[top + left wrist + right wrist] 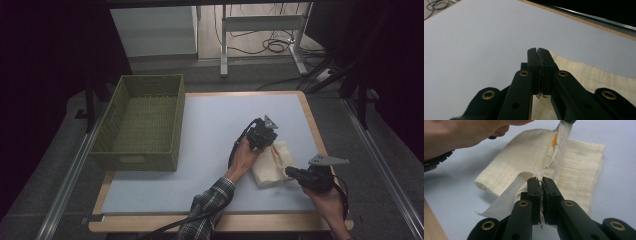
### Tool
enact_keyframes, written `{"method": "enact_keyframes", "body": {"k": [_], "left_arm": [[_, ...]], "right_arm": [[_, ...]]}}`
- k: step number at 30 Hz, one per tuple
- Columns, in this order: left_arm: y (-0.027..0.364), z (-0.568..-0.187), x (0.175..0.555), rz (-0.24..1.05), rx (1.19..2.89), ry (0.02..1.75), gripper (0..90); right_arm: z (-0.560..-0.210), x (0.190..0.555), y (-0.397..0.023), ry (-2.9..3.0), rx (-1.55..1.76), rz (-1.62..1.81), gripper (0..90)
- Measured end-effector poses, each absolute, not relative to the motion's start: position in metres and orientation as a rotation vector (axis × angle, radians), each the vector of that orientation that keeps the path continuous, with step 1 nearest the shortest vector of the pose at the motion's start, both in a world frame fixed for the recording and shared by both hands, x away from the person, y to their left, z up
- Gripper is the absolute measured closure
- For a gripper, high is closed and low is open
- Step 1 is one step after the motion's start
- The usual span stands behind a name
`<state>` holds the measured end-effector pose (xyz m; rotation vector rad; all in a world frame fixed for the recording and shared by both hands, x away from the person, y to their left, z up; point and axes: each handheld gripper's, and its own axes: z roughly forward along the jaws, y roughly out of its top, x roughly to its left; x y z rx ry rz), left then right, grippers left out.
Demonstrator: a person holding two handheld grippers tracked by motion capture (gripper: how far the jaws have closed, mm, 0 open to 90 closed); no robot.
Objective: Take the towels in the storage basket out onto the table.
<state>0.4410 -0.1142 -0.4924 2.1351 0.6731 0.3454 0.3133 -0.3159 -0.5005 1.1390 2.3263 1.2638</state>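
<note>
A green woven basket stood empty at the left edge of the pale blue mat covering the wooden table, while cables lay coiled on the floor beyond, near a grey desk frame.

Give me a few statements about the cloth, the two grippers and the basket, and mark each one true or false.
1. The cream cloth lies inside the green woven basket. False: it lies on the pale blue mat, right of the basket.
2. The right gripper is shut on an edge of the cloth. True.
3. The left gripper stands wide open. False: its jaws are closed, with thin cloth pinched between them.
4. A strip of cloth stretches between the two grippers. True, as the right gripper view shows.
5. The basket holds folded cloths. False: none can be seen in it.
</note>
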Motion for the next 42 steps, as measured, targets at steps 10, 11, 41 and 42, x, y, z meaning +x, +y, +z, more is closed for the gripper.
{"method": "enact_keyframes", "body": {"k": [10,11,41,42], "left_arm": [[-0.123,-0.492,0.448,0.328,2.087,0.700,68.8],[-0.122,-0.490,0.448,0.333,2.089,0.701,64.2],[-0.032,-0.497,0.413,0.336,2.092,0.754,37.0],[-0.030,-0.497,0.412,0.337,2.091,0.758,37.0]], "right_arm": [[-0.510,0.319,-0.334,2.288,1.209,1.220,77.2],[-0.510,0.319,-0.337,2.281,1.219,1.213,75.3],[-0.503,0.404,-0.292,2.308,1.227,1.078,83.0],[-0.504,0.405,-0.291,2.307,1.223,1.067,87.7]]}}
